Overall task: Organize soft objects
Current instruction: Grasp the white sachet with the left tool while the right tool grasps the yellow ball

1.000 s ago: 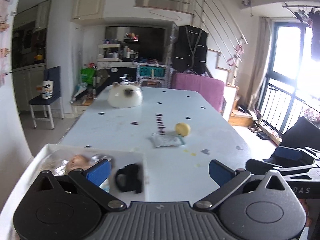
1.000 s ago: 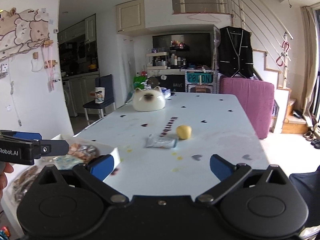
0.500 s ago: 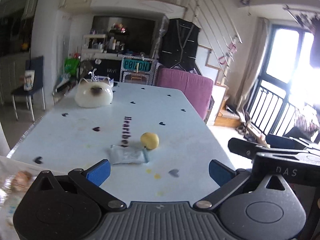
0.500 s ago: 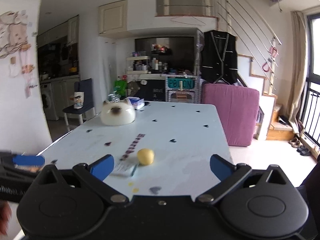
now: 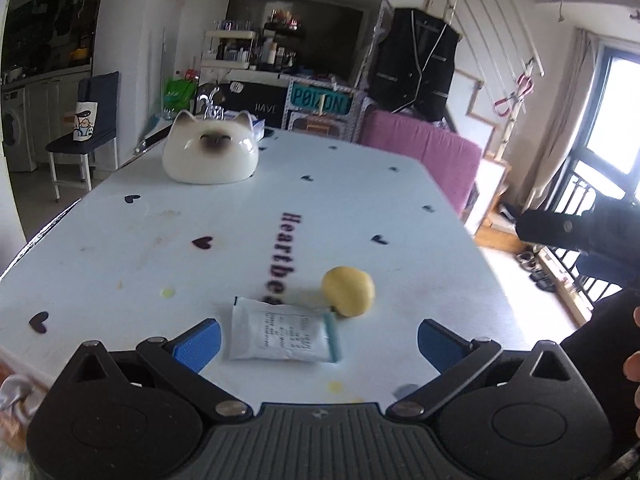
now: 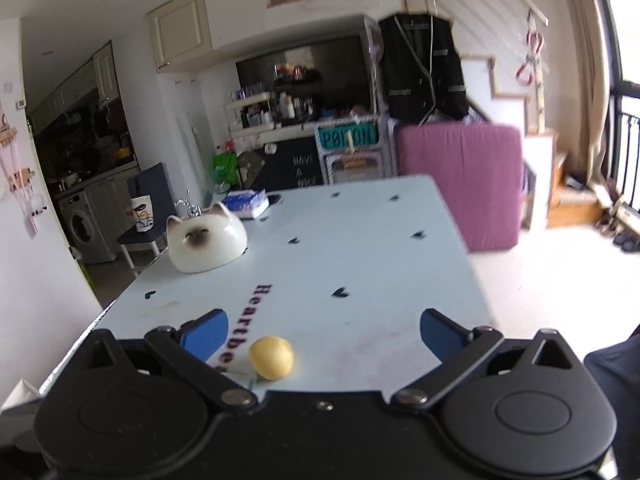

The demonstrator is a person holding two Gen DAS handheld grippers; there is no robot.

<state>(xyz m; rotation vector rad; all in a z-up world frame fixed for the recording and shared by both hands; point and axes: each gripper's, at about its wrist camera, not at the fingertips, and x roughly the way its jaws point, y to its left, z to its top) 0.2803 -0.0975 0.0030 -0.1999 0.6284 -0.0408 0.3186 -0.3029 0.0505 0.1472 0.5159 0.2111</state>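
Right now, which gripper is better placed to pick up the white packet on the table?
Left. The white packet lies directly ahead between the left gripper's open jaws. In the right wrist view, the right gripper frames the yellow ball instead, and the packet is almost entirely hidden below its body.

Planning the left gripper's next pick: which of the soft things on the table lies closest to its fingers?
The flat white sachet with a blue edge, lying just ahead between the open left gripper fingers. The round yellow ball sits farther out, beside the sachet's far right corner.
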